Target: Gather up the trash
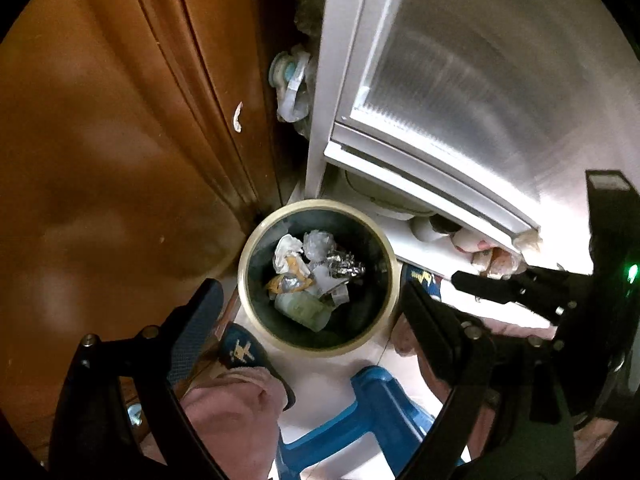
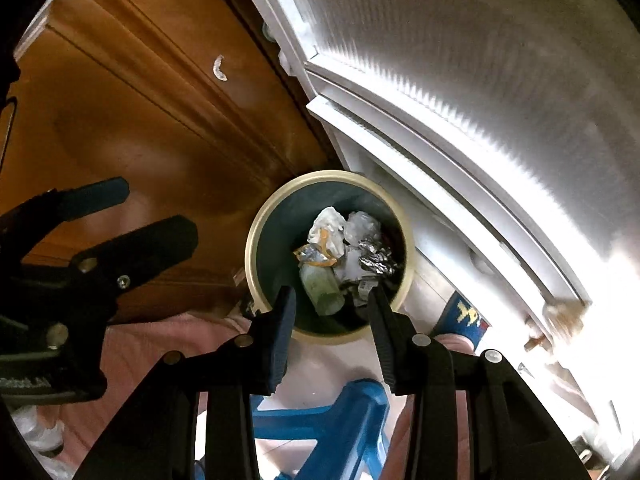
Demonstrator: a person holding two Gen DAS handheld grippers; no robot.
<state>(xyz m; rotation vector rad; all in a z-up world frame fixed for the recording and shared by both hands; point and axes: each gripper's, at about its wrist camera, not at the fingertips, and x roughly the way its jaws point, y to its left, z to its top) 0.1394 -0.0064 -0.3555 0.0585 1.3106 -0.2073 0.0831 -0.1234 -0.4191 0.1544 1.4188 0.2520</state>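
Both tools point down over the bin (image 2: pixel 326 256). Right tool (image 2: pixel 331 300): jaws part-open, nothing btwn them, bin right below the tips, so prob a drop spot. Left tool (image 1: pixel 312 304): jaws wide, empty, bin just ahead. Trash (image 1: pixel 310 272) (foil, paper, plastic) lies inside the bin, wedged btwn cabinet (image 1: pixel 100 120) & fridge (image 1: pixel 460 80), w/ stool (image 2: pixel 332 420) under the tools.
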